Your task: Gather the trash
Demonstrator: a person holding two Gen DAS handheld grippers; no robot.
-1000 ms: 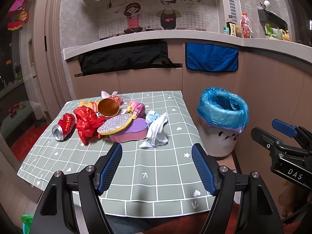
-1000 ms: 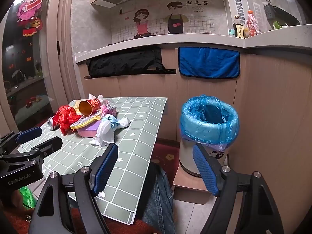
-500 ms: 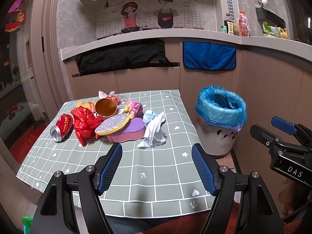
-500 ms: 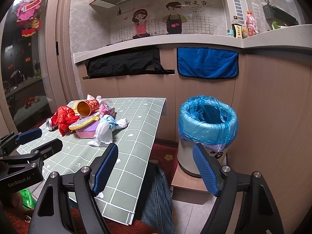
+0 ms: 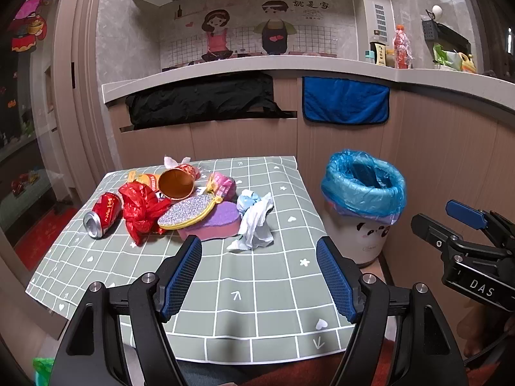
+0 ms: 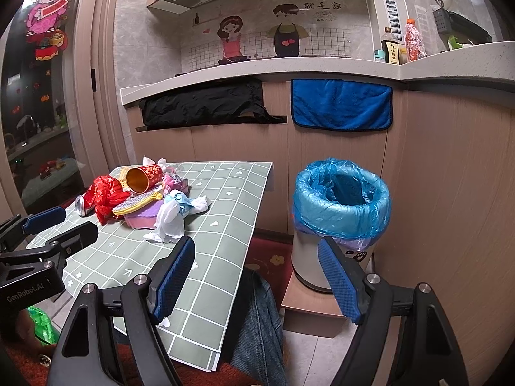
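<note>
A pile of trash lies on the green checked table (image 5: pixel 264 292): a red can (image 5: pixel 103 214), a red crumpled bag (image 5: pixel 141 207), a gold paper cup (image 5: pixel 176 182), a glittery pad (image 5: pixel 185 214) on a purple sponge (image 5: pixel 219 222), and white tissue (image 5: pixel 257 222). A white bin with a blue liner (image 5: pixel 363 193) stands right of the table; it also shows in the right wrist view (image 6: pixel 341 202). My left gripper (image 5: pixel 259 278) is open and empty, short of the tissue. My right gripper (image 6: pixel 256 280) is open and empty, between the table edge and the bin.
A wooden counter wall with a black cloth (image 5: pixel 206 101) and a blue towel (image 5: pixel 346 101) stands behind the table. The bin sits on a low wooden step (image 6: pixel 309 312). Jeans (image 6: pixel 257 321) show below the table edge. Bottles (image 5: pixel 391 50) stand on the counter.
Both grippers have drawn back and risen slightly, so the pile and bin sit a little lower and farther in view. Both stay open and empty.
</note>
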